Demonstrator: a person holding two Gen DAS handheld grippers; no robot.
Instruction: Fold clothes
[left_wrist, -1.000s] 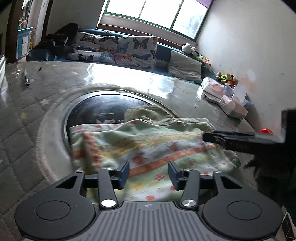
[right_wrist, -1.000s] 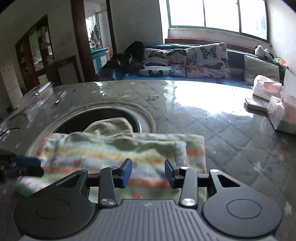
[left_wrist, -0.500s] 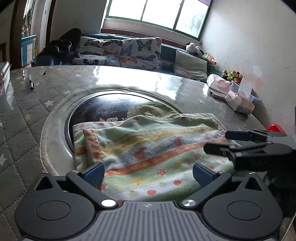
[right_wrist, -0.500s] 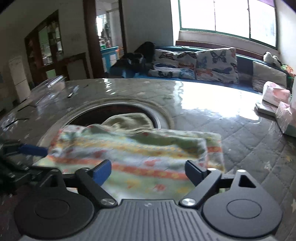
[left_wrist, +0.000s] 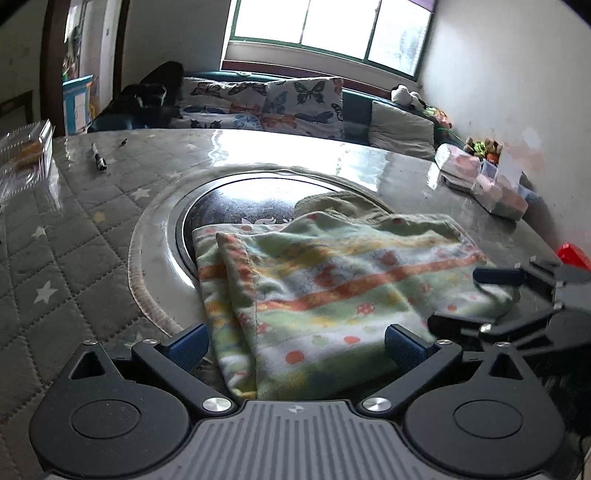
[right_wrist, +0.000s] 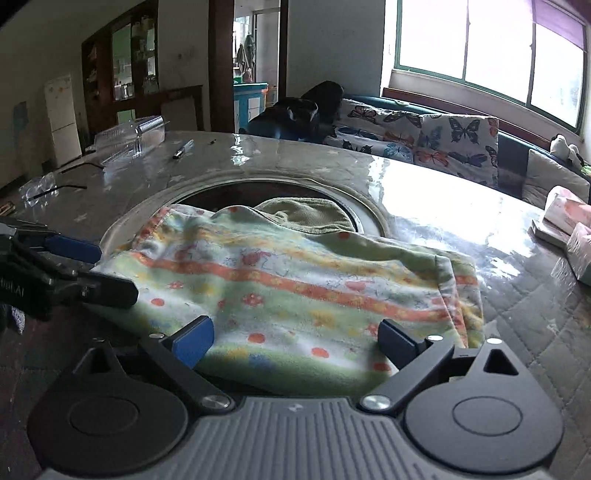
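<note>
A folded green garment with orange stripes and red dots (left_wrist: 325, 291) lies on the quilted table, partly over a round dark inset (left_wrist: 236, 206). It also shows in the right wrist view (right_wrist: 295, 291). An olive cloth (right_wrist: 306, 216) pokes out behind it. My left gripper (left_wrist: 297, 341) is open, with its jaws spread at the garment's near edge. My right gripper (right_wrist: 295, 338) is open at the garment's other near edge. Each gripper shows in the other's view, the right one (left_wrist: 495, 295) at the right and the left one (right_wrist: 92, 269) at the left.
A pen (left_wrist: 99, 157) and a clear plastic box (left_wrist: 26, 147) lie at the table's far left. Tissue packs and boxes (left_wrist: 484, 181) sit at the far right near the wall. A red object (left_wrist: 574, 256) is at the right edge. A sofa with butterfly cushions (left_wrist: 266, 103) stands behind.
Both grippers have opened from nearly shut to wide open and let go of the garment. Both have drawn back a little from it.
</note>
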